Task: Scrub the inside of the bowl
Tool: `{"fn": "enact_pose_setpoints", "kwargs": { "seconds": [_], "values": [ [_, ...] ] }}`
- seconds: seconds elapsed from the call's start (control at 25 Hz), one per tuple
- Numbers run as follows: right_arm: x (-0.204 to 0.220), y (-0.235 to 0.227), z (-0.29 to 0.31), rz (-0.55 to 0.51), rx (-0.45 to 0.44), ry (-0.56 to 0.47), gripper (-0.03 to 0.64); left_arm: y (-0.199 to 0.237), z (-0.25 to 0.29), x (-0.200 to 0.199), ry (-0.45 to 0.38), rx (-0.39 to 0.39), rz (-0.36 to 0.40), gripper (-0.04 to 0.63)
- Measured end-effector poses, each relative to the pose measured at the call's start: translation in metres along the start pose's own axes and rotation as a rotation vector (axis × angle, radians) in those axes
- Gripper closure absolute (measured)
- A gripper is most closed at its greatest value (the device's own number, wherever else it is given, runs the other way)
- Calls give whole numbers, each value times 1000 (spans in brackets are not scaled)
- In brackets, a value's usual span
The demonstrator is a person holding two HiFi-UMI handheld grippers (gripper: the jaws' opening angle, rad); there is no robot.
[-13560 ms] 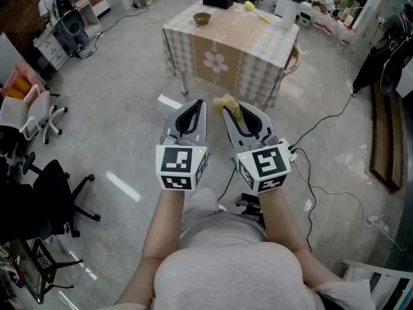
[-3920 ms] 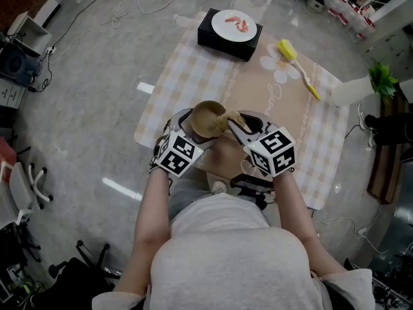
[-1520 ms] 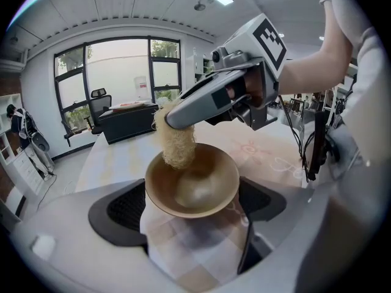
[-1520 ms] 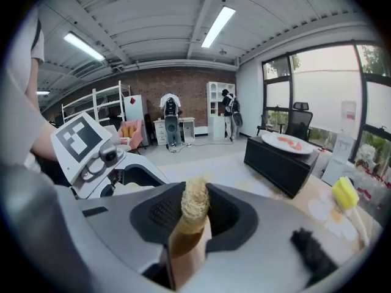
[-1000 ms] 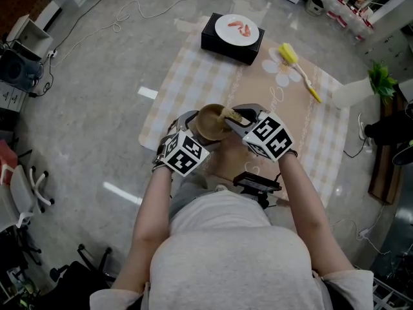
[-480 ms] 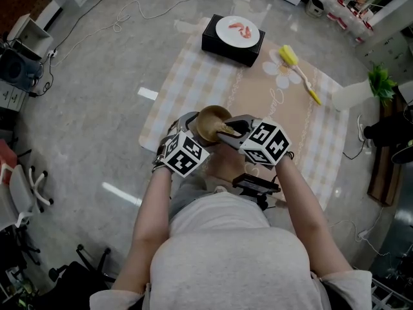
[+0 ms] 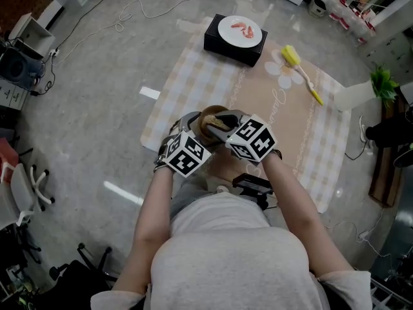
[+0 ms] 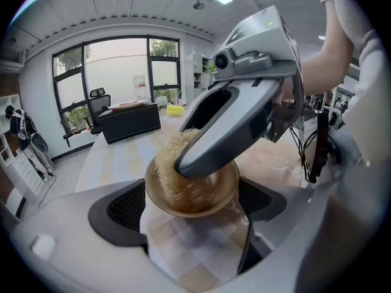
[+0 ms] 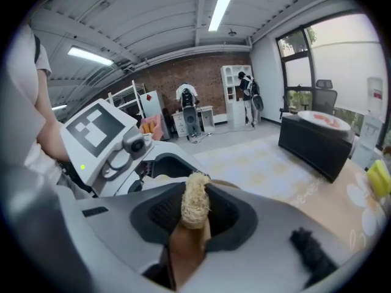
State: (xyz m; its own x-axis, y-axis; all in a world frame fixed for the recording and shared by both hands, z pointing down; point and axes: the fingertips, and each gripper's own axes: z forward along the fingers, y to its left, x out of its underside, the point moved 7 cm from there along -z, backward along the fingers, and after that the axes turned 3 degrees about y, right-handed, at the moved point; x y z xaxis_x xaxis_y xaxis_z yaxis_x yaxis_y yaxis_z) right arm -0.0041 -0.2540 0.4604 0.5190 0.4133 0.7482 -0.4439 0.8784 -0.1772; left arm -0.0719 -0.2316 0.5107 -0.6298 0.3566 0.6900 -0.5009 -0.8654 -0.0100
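A small brown bowl is held above the table's near edge, my left gripper shut on it. In the left gripper view the bowl sits between both pads, its opening tilted up. My right gripper is shut on the wooden handle of a tan fibre scrubber. The scrubber head is pressed inside the bowl against its left wall, and the right gripper's body hides the bowl's upper part.
The table wears a checked cloth with a beige runner. At its far end a black box carries a white plate. A yellow dish brush lies to the right, near a white planter. Cables trail on the floor.
Within the last second my right gripper has swung left over the bowl, pushing the scrubber further in. The left gripper and bowl have barely moved.
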Motion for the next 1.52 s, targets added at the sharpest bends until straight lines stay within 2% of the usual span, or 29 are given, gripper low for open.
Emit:
{"fn": "enact_pose_setpoints", "kwargs": {
  "seconds": [0.32, 0.68, 0.84, 1.12, 1.52],
  "values": [
    [-3, -23, 0, -4, 196, -37, 517, -1, 0, 0, 5, 0, 3, 107],
    [3, -30, -11, 23, 278, 20, 518, 0, 0, 1, 4, -1, 1, 107],
    [8, -28, -18, 41, 279, 80, 518, 0, 0, 1, 4, 0, 0, 107],
    [18, -22, -25, 162, 211, 107, 518, 0, 0, 1, 7, -1, -5, 107],
    [24, -11, -18, 300, 105, -23, 518, 0, 0, 1, 11, 3, -2, 107]
  ]
}}
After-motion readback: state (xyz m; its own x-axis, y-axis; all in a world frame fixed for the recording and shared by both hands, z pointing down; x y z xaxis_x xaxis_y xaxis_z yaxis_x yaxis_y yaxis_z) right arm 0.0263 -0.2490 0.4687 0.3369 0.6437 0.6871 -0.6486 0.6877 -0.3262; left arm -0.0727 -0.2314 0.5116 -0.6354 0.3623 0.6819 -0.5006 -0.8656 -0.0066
